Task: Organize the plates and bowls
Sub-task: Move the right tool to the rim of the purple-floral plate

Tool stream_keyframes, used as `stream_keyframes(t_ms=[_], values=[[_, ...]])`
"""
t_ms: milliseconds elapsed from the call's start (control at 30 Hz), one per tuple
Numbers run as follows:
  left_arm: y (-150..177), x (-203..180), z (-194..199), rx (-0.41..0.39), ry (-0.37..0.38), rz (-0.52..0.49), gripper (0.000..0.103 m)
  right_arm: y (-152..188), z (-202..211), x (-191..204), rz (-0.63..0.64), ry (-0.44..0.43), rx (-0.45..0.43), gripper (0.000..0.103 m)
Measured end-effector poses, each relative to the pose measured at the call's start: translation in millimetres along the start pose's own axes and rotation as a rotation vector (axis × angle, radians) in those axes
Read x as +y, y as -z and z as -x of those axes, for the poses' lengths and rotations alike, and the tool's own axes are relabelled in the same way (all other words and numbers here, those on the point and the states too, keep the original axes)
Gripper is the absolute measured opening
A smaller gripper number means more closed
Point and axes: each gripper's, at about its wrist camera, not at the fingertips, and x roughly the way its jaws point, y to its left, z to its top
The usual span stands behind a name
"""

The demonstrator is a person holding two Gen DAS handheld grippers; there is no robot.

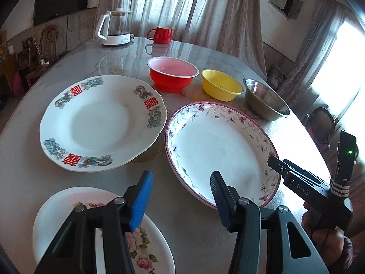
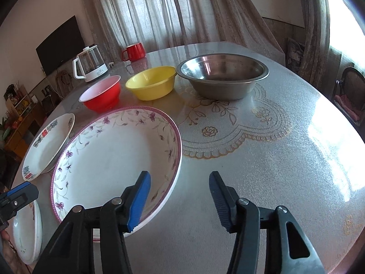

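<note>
Left gripper: jaws apart, holding nothing, over the counter.
Rose plate: under the left jaw of the left gripper, lying flat.
Red-symbol plate: ahead and left of the left gripper's jaws, its edge near the purple-rimmed plate.
Purple-rimmed plate: ahead of the left gripper's right jaw; its near rim lies under the right gripper's left jaw.
Right gripper: jaws apart, holding nothing, the right jaw over bare counter.
Red bowl, yellow bowl, steel bowl: a row beyond the plates, far ahead of both grippers' jaws.
Kettle and red mug: farthest back.
</note>
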Motion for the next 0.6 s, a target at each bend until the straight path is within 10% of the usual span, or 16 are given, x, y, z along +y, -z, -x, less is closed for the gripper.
stream_keyframes(t_ms=[600], values=[[-23,4,-51,0.143,-0.008,-0.017,0.035,-21,-32,-1,0.081,-0.052,0.058,0.031]])
